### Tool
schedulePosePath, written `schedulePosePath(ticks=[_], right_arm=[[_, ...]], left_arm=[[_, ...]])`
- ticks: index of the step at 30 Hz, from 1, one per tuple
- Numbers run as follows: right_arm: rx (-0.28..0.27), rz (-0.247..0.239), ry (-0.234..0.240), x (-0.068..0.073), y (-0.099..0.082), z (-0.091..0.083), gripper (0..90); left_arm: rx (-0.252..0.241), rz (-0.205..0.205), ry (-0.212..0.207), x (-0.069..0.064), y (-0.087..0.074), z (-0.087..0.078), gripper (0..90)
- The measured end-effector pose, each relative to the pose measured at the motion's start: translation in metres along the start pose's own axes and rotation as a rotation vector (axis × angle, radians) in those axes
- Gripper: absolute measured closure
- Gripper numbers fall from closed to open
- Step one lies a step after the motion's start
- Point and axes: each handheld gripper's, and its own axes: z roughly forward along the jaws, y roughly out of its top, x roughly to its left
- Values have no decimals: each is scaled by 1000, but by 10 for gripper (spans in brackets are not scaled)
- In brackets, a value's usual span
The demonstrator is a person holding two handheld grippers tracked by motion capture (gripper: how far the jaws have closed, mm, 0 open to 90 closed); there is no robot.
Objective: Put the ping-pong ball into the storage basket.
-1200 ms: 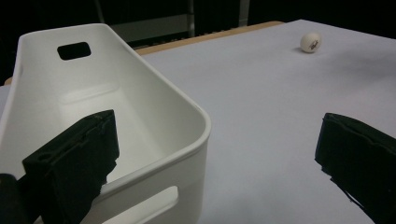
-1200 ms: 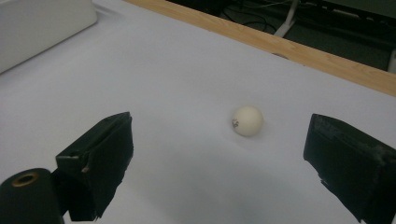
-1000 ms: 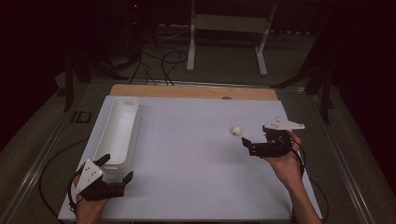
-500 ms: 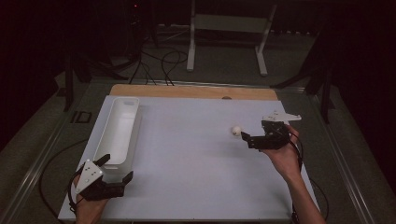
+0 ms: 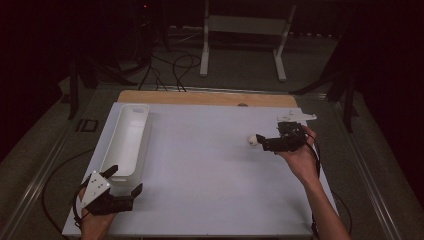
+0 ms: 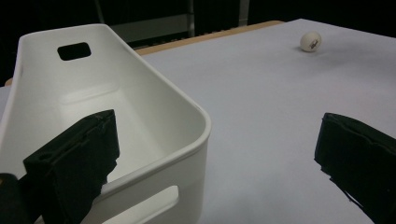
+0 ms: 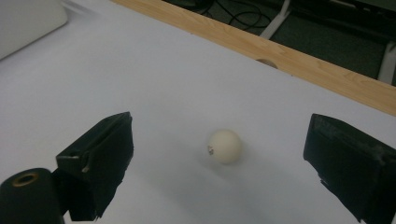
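Observation:
A small white ball lies on the white table, right of centre. My right gripper points left at it, open, with the ball just ahead of and between its black jaws, untouched. A long white bin stands along the table's left side, empty. My left gripper is open at the bin's near end; its jaws straddle the bin's near right corner. The ball also appears far off in the left gripper view.
A wooden strip runs along the table's far edge. Beyond it, on the dark floor, are a metal stand and cables. The person's forearms enter from the bottom.
The right gripper has moved left and slightly away from the person, closing on the ball until it sits between the open jaws. The left gripper and the bin stay put.

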Motion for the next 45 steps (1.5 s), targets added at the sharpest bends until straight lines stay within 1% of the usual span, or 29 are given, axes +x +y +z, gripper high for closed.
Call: schedulePosePath(ticks=[2, 4, 14, 19, 26, 28, 35, 38, 45], right_arm=[[7, 0, -3, -2, 0, 2, 82], [22, 5, -4, -5, 0, 8, 83], [71, 19, -9, -11, 2, 23, 83], [89, 20, -7, -13, 9, 31, 83], [126, 3, -8, -14, 14, 41, 82], [136, 5, -8, -14, 16, 43, 82], [178, 3, -10, -17, 17, 53, 82], [196, -9, -13, -19, 17, 57, 82], [234, -2, -5, -22, 16, 66, 83]], left_arm=[[0, 0, 0, 0, 0, 0, 3], [0, 2, 0, 0, 0, 0, 3], [0, 2, 1, 0, 0, 0, 3], [0, 3, -1, 0, 0, 0, 3], [1, 5, -1, 0, 0, 0, 3], [0, 4, -1, 0, 0, 0, 3], [1, 3, -2, 0, 0, 0, 3], [1, 3, -2, 0, 0, 0, 3], [2, 7, 0, 0, 0, 0, 3]])
